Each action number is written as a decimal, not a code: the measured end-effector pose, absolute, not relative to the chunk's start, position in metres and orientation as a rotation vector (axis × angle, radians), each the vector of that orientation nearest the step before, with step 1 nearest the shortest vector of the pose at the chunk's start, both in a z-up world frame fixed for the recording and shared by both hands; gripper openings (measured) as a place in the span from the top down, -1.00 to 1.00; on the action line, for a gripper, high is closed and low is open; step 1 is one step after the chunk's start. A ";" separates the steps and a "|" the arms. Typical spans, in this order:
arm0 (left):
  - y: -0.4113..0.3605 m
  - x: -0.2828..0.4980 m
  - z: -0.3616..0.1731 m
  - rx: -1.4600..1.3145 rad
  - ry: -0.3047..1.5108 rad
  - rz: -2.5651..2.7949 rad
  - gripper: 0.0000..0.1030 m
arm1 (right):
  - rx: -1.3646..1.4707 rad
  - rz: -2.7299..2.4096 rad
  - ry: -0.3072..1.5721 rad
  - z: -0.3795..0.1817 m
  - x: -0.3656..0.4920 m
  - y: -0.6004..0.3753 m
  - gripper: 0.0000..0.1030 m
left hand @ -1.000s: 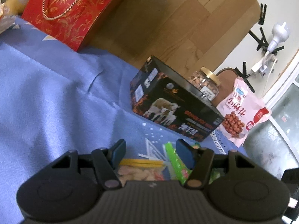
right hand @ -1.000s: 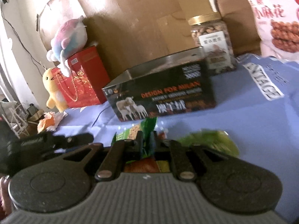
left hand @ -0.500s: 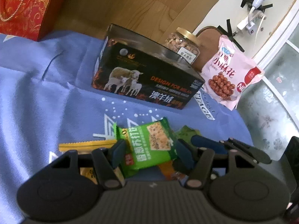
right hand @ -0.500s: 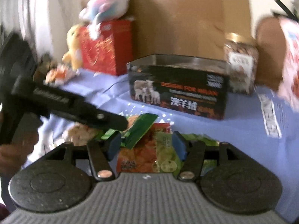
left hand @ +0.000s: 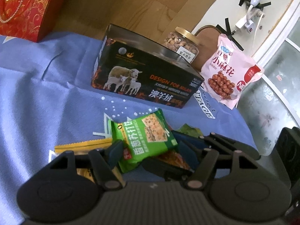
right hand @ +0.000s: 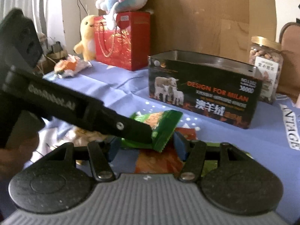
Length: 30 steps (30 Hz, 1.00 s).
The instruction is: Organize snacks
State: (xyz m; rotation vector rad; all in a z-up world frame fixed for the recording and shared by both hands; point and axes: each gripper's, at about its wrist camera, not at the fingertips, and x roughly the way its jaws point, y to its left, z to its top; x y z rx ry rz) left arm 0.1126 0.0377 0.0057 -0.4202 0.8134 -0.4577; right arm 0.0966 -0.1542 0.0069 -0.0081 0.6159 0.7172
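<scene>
Green cracker packet (left hand: 144,140) between spread left gripper (left hand: 148,150) fingers, not visibly pinched; right gripper (right hand: 148,146) fingers spread, empty. Black tin (right hand: 202,88) open, likely destination.

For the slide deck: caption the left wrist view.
Left gripper, jaws just opening, around a green cracker packet on blue cloth, before an open black sheep-printed box.
</scene>
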 end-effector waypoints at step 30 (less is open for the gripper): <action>0.086 0.112 0.048 -0.601 0.634 -0.475 -0.42 | 0.516 0.636 0.536 0.062 0.158 -0.224 0.62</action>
